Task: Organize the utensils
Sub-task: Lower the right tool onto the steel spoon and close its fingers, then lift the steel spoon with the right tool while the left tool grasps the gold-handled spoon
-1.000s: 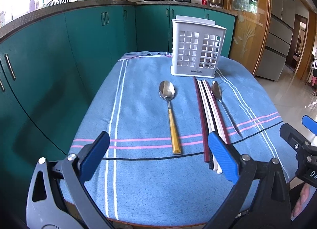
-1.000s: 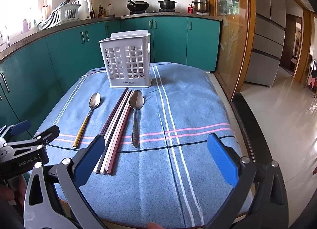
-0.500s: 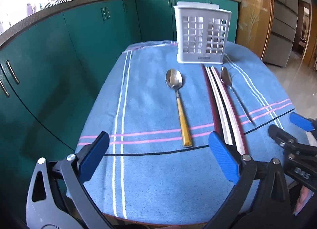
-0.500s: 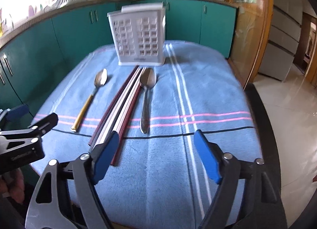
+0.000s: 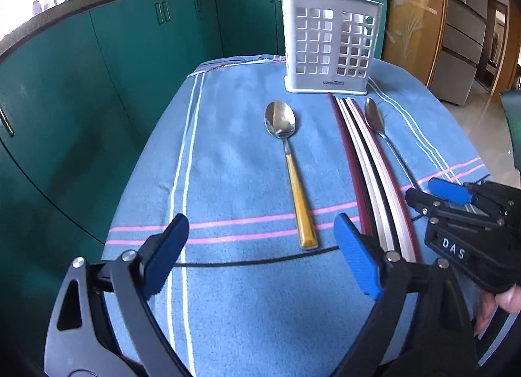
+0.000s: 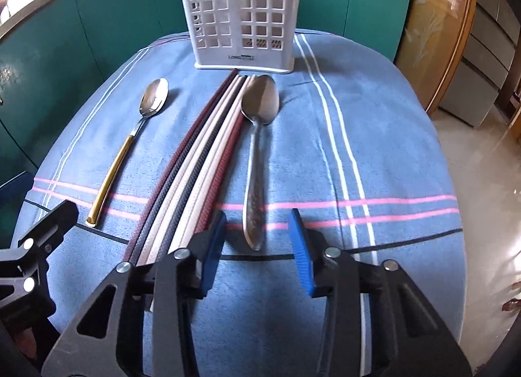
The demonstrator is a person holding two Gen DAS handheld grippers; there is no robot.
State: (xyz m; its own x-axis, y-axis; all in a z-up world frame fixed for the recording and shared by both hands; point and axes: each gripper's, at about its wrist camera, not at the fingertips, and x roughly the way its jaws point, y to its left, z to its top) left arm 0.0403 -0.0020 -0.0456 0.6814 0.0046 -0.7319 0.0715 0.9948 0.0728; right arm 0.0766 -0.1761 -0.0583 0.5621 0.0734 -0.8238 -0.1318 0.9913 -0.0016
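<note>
Two spoons (image 6: 259,162) (image 5: 291,170) flank bundled chopsticks (image 6: 198,162) (count unclear) at twelve o'clock, right gripper (image 6: 257,246) part-open around one handle, left gripper (image 5: 260,256) wide apart.

**Inspector A:** Near ends of the chopsticks (image 6: 195,162)?

**Inspector B:** Hidden in the right wrist view behind the right gripper (image 6: 257,246). In the left wrist view the left gripper (image 5: 260,256) covers them likewise.

**Inspector A:** The silver spoon (image 5: 377,123)?

**Inspector B:** In the left view its handle tip passes behind the other gripper's fingers. Inside of the white caddy (image 5: 329,48): cannot tell through the lattice. Its label is too small to read.

**Inspector A:** The caddy's top?

**Inspector B:** Cut off by the right view's upper edge.
</note>
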